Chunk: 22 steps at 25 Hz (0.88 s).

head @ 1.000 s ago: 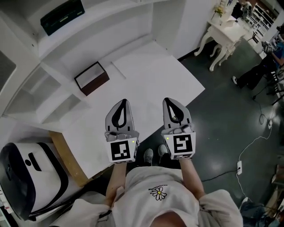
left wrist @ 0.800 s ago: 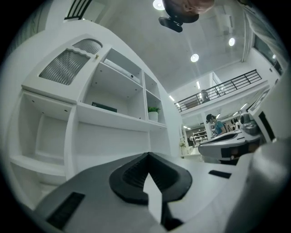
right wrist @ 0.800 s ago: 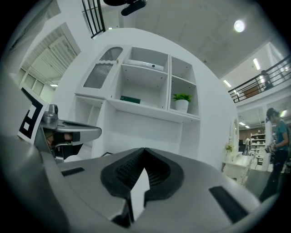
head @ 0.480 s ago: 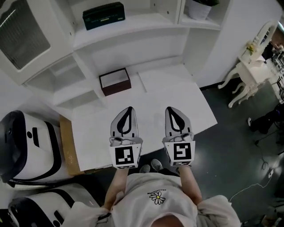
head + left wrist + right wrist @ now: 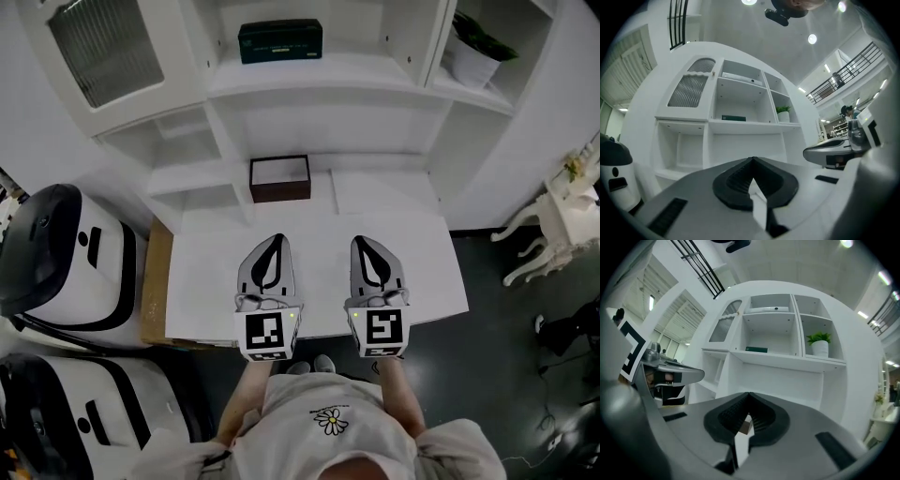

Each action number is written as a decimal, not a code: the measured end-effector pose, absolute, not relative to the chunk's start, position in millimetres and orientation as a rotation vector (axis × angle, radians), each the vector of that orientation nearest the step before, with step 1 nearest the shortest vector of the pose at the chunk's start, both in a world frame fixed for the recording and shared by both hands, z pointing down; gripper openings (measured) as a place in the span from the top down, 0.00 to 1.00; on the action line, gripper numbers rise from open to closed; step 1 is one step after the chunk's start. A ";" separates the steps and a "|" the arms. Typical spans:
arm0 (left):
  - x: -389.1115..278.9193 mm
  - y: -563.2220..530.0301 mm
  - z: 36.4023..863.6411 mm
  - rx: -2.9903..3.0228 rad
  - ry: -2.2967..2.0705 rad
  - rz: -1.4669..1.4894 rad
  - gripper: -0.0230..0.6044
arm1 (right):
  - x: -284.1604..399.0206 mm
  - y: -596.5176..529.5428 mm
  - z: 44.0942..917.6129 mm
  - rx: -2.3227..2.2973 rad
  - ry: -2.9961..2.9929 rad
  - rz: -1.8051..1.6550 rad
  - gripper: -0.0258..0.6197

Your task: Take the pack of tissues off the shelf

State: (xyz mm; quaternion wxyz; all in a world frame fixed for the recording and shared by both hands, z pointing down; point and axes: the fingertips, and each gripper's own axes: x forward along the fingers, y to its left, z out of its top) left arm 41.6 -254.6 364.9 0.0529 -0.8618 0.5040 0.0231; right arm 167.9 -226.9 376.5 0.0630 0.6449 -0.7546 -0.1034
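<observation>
**Lighting and picture quality: bright, even, cool-toned; strong wide-angle distortion.**

Light comes from overhead: the ceiling lamps (image 5: 812,38) show as small blown-out spots near the top of both gripper views. The white shelf (image 5: 309,70) is evenly lit, with soft grey shadow inside its compartments. The floor (image 5: 525,375) reads dark in the head view. Colour is washed out throughout. Both gripper views have black vignetted corners, and straight shelf edges bow into arcs. The left gripper (image 5: 752,159) and right gripper (image 5: 749,394) fill their foregrounds out of focus, while the background stays sharp. The head view is crisp at its centre.
</observation>
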 end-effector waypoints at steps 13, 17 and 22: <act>34.9 -251.0 360.0 -2.558 1.593 0.064 0.96 | 155.8 -228.6 378.5 1.848 -2.414 -0.321 0.96; 31.0 -254.2 356.1 -2.550 1.597 0.070 0.96 | 150.6 -232.2 370.8 1.820 -2.460 -0.291 0.96; 25.0 -261.4 347.5 -2.535 1.600 0.082 0.96 | 141.8 -244.6 325.2 1.778 -2.505 -0.425 0.95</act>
